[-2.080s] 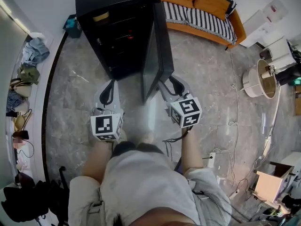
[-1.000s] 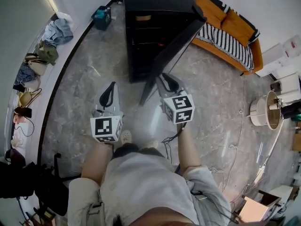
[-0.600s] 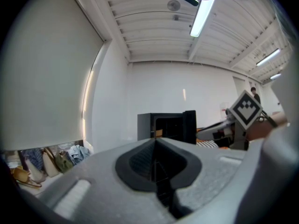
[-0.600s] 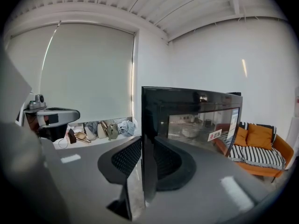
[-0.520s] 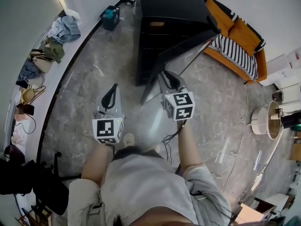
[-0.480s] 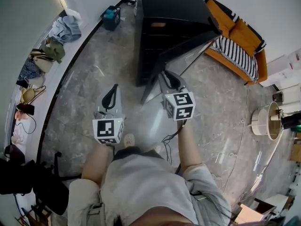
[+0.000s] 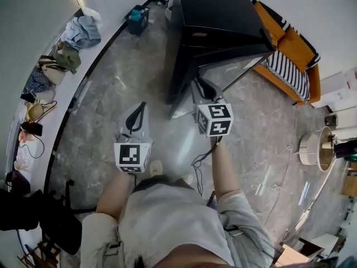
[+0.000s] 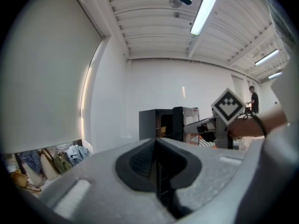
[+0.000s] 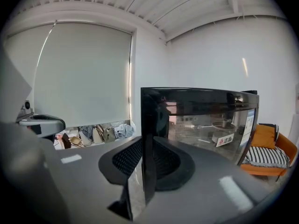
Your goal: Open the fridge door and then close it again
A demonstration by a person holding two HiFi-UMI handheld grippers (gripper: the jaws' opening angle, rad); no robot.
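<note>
The black fridge stands ahead with its glass-fronted door partly open. My right gripper has the door's free edge between its pads; its jaws have just been closing on that edge. In the right gripper view the dark door edge runs up between the pads of the right gripper, with the glass panel to its right. My left gripper hangs over the floor left of the door, shut and empty. In the left gripper view the left gripper points toward the fridge.
An orange sofa with a striped blanket stands right of the fridge. Bags and clothes line the left wall, with a teal bin near the corner. A round stand and cables lie at the right.
The door's free edge has swung in toward the fridge front, and the right gripper has gone with it. The left gripper has drifted forward beside it, still shut.
</note>
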